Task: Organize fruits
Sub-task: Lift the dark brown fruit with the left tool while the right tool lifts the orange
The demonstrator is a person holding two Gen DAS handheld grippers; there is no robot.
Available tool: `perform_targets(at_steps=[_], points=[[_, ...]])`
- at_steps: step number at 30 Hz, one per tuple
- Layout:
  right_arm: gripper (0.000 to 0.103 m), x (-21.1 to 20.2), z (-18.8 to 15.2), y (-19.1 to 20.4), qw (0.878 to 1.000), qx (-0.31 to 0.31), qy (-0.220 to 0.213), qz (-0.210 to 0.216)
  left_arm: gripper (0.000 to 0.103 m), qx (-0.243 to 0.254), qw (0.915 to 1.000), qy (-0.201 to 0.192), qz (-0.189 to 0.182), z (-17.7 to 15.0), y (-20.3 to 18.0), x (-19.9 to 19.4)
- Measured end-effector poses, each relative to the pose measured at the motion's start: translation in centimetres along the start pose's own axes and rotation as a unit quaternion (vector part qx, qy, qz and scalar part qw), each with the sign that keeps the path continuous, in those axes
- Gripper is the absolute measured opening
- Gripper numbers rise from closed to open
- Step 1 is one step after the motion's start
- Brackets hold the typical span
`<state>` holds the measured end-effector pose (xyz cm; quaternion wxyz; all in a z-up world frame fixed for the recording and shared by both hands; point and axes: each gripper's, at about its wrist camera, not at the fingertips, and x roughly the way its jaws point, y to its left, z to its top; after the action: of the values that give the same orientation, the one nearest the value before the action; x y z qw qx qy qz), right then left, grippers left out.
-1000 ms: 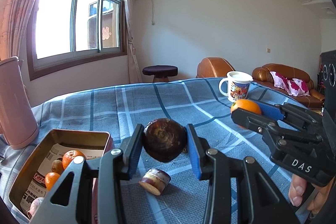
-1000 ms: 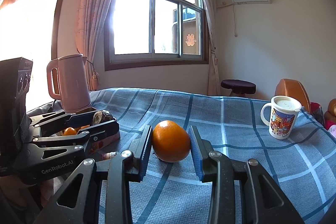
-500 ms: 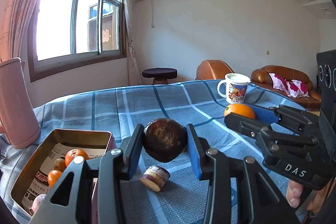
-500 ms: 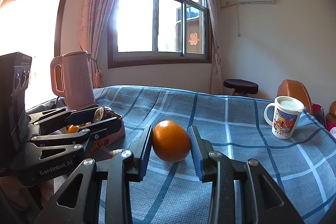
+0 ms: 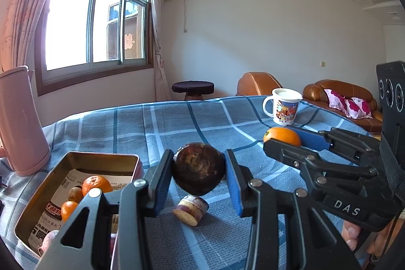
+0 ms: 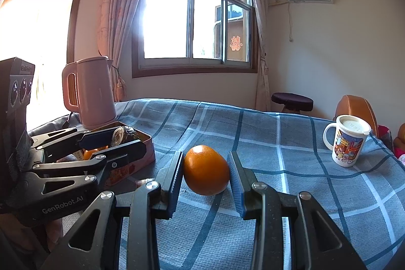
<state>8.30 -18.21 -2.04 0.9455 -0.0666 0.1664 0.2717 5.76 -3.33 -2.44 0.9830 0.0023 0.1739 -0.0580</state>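
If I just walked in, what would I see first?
Two fruits pinched in black grippers: a dark brown fruit in the left gripper, held up beside the tin with small oranges in it, and a bright orange in the right gripper. A cartoon mug stands far right on the blue checked cloth.

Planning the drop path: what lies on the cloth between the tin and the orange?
In the left wrist view, a cut purple chunk lies between the tin and the orange.

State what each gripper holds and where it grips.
Left gripper clamps the dark round fruit across its sides. Right gripper clamps the orange across its sides.
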Motion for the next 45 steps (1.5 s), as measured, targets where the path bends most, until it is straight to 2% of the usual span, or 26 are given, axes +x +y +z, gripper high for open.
perform_targets(at_steps=[27, 45], points=[[0.037, 2.7, 0.7, 4.2, 0.999, -0.031, 0.02, 0.031, 0.042, -0.034, 0.9989, 0.007, 0.031, -0.7, 4.6, -1.6], [0.037, 4.7, 1.3, 8.4, 0.996, -0.057, 0.029, 0.065, 0.042, -0.058, 0.9957, 0.01, 0.072, -1.3, 8.9, -3.0]])
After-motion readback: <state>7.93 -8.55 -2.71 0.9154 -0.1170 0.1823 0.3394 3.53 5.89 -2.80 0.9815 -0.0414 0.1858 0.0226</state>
